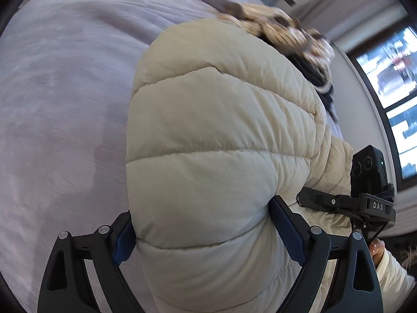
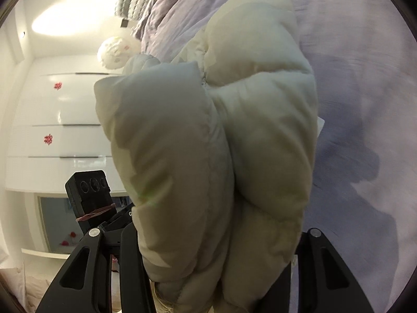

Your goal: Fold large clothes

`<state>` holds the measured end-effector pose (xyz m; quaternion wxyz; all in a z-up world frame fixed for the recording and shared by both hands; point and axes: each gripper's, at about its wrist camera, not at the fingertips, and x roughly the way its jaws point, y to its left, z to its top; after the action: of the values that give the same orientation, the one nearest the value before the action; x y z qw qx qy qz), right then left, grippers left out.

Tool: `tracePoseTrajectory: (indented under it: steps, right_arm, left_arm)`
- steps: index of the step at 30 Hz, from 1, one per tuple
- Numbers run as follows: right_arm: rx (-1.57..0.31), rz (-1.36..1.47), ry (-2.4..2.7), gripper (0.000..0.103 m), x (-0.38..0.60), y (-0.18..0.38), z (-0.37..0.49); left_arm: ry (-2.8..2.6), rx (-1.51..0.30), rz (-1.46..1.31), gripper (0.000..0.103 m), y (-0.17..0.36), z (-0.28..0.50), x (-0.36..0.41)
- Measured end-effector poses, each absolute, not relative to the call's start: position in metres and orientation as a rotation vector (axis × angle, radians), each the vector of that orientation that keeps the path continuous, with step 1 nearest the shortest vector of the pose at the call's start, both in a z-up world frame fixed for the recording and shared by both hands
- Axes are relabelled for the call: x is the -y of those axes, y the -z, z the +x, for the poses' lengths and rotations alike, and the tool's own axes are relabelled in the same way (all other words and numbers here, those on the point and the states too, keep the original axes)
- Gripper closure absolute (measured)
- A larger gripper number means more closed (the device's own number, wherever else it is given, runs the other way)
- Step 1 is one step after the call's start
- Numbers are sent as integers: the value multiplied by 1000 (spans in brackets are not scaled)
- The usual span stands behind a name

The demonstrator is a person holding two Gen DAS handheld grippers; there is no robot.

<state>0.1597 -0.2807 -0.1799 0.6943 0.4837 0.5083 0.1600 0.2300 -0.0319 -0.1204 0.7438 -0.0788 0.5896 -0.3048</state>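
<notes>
Bedding: lavender bedspread [image 1: 65,91] fills the left half of the left wrist view and the right side of the right wrist view [image 2: 365,91], wrinkled and blurred.
Left gripper: left gripper [image 1: 206,232] enters from the bottom of its frame, jaws spread wide, blue pads [image 1: 123,240] pressed into both flanks of a thick quilted roll.
Jacket: cream puffer jacket [image 1: 213,135] rises from bottom centre to upper centre of the left wrist view, bulging between the pads; its far end carries a blurred tan fur trim [image 1: 276,26] at upper right.
Window: bright panes [image 1: 391,78] run down the right edge of the left wrist view.
Wardrobe: glossy white cabinet doors [image 2: 60,120] with red paper emblems [image 2: 48,138] occupy the left of the right wrist view, under a lit ceiling.
Right gripper: right gripper [image 2: 216,255] comes up from the bottom of its frame, jaws about half apart and clamped on a bunched fold of the same jacket [image 2: 221,130], which stands up the centre of that frame.
Other rig: in each view the opposite gripper's black camera block shows beside the jacket, lower right in the left wrist view [image 1: 368,164], lower left in the right wrist view [image 2: 88,187].
</notes>
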Motion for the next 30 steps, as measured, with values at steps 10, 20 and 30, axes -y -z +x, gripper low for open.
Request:
tracePoseTrajectory:
  steps: [10, 20, 30]
  right_arm:
    - [-1155, 994, -377, 53, 231, 212, 257]
    - [-1232, 908, -231, 36, 225, 219, 259]
    - [-1216, 628, 5, 37, 216, 149, 217]
  left_arm:
    - [517, -1246, -134, 11, 159, 304, -21]
    - [529, -1238, -100, 11, 178, 307, -4]
    - [509, -1227, -95, 11, 177, 306, 3]
